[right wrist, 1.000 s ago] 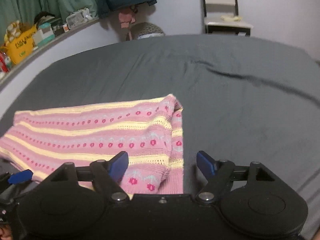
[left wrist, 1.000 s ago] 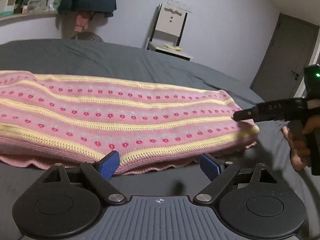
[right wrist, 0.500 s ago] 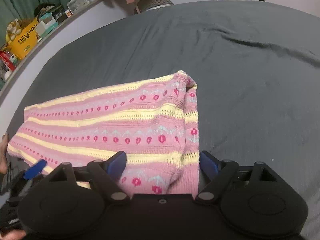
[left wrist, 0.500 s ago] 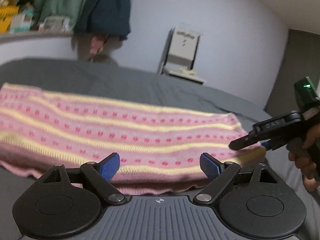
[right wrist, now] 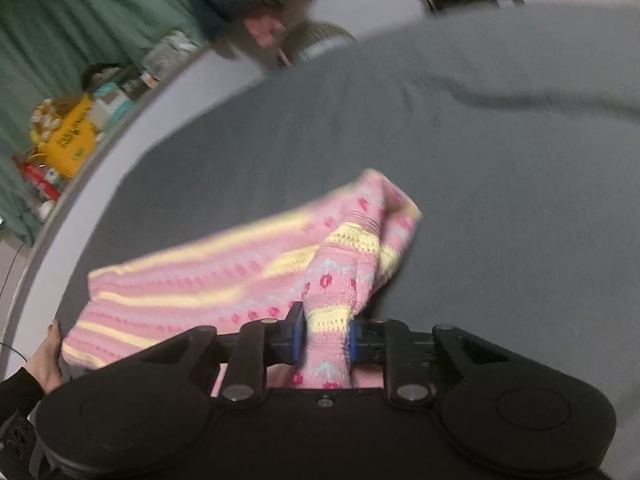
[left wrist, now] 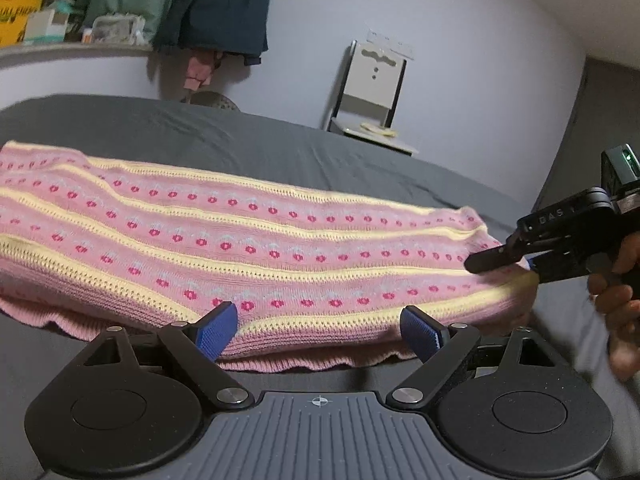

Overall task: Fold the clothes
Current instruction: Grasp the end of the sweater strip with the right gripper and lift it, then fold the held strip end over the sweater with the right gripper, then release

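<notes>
R tool (right wrist: 325, 342) closing, pinching pink knit (right wrist: 224, 280) end; L tool (left wrist: 318, 330) wide, nothing gripped.

A bedroom at home — grey-sheeted bed (left wrist: 280, 148), hung clothes (left wrist: 220, 4) (cluttered shelf (left wrist: 60, 46) behind).

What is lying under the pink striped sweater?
The pink striped sweater lies on the dark grey bedsheet, which shows all around it. Whatever is directly beneath is covered and cannot be seen.
</notes>
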The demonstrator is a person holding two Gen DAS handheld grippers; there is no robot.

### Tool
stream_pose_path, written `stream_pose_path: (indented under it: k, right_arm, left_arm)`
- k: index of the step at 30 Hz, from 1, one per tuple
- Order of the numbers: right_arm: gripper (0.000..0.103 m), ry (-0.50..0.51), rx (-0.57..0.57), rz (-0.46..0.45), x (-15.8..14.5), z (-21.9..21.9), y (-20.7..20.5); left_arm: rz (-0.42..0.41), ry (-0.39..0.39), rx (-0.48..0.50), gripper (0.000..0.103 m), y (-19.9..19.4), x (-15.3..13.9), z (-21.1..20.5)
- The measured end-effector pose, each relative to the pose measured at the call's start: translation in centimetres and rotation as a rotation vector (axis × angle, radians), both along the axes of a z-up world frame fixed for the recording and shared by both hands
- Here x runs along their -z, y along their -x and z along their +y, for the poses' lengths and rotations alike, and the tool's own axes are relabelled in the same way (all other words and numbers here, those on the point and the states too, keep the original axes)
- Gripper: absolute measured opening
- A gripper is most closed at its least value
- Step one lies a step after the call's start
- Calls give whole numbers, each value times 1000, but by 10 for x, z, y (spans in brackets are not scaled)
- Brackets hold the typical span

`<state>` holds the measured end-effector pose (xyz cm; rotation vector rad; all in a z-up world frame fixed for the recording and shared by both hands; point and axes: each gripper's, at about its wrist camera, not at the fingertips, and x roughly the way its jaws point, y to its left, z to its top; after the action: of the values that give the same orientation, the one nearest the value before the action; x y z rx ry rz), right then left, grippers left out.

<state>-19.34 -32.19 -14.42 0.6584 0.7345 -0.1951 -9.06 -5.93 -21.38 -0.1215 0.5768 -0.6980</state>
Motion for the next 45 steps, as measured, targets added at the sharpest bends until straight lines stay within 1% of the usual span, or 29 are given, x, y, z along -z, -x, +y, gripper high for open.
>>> stream_pose_path:
  k: [3, 4, 7, 9, 11, 14, 16, 19, 23, 25, 27, 28, 29, 31, 33, 35, 36, 37, 38, 39, 40, 41, 42, 43, 44, 45]
  right_arm:
    - [19, 3, -10, -64, -32, 12, -15]
    - [19, 14, -22, -80, -43, 20, -21]
    - [18, 56, -78, -114, -74, 47, -44]
    - [18, 85, -120, -116, -90, 71, -62]
    - [17, 120, -165, -114, -103, 99, -79]
    - [16, 159, -215, -105, -119, 139, -107]
    - [16, 177, -242, -96, -124, 161, -125]
    - [16, 189, -276, -66, -124, 189, -153]
    - [15, 218, -339, 6, -113, 227, -191]
    - [15, 236, -383, 59, -103, 245, -211]
    - [15, 263, -438, 124, -92, 264, -229]
    - [13, 274, -458, 148, -87, 274, -236]
    - [10, 278, -475, 174, -82, 284, -245]
    - [10, 282, -499, 223, -70, 300, -259]
    - [10, 324, -529, 279, -58, 317, -272]
    - [11, 372, -555, 314, -47, 330, -279]
    - [13, 387, -553, 324, -45, 332, -281]
    - [18, 391, -557, 330, -44, 334, -282]
    - [26, 386, -574, 330, -46, 336, -281]
    - [31, 381, -591, 331, -47, 337, -281]
    - [42, 384, -611, 322, -50, 339, -279]
    - [51, 402, -634, 294, -58, 342, -273]
    - [55, 431, -657, 257, -66, 344, -265]
    - [64, 473, -679, 212, -75, 346, -255]
    - [71, 529, -697, 166, -84, 348, -244]
    - [73, 595, -714, 131, -91, 349, -232]
  left_arm:
    - [15, 84, -28, 88, 0, -5, 12]
    - [-2, 135, -50, 88, 2, -8, 20]
    - [-77, 241, -128, 88, 5, -21, 45]
    - [-52, 276, -163, 88, -4, -27, 59]
    - [-23, 328, -212, 88, -11, -31, 78]
    - [-6, 399, -322, 88, -16, -34, 106]
    - [20, 422, -370, 88, -19, -33, 123]
    - [34, 428, -380, 88, -17, -29, 140]
    - [2, 412, -396, 88, -3, -25, 150]
    - [-18, 388, -388, 88, 1, -23, 151]
    - [-45, 360, -362, 88, 6, -23, 151]
    - [-55, 349, -342, 88, 5, -23, 151]
    - [-64, 338, -323, 88, 5, -22, 151]
    - [-79, 319, -285, 88, 6, -23, 149]
    - [-95, 296, -260, 88, 6, -24, 146]
    - [-110, 275, -257, 88, 10, -25, 144]
    - [-116, 262, -259, 88, 10, -25, 143]
    - [-122, 249, -261, 88, 11, -25, 142]
    - [-122, 234, -267, 88, 11, -25, 140]
    - [-117, 226, -274, 88, 12, -25, 138]
    - [-113, 217, -280, 88, 12, -25, 136]
    - [-115, 212, -285, 88, 13, -24, 135]
    - [-118, 206, -290, 88, 15, -24, 134]
    - [-123, 198, -293, 88, 16, -24, 132]
    - [-126, 183, -291, 88, 17, -23, 131]
    - [-129, 168, -288, 88, 19, -23, 129]
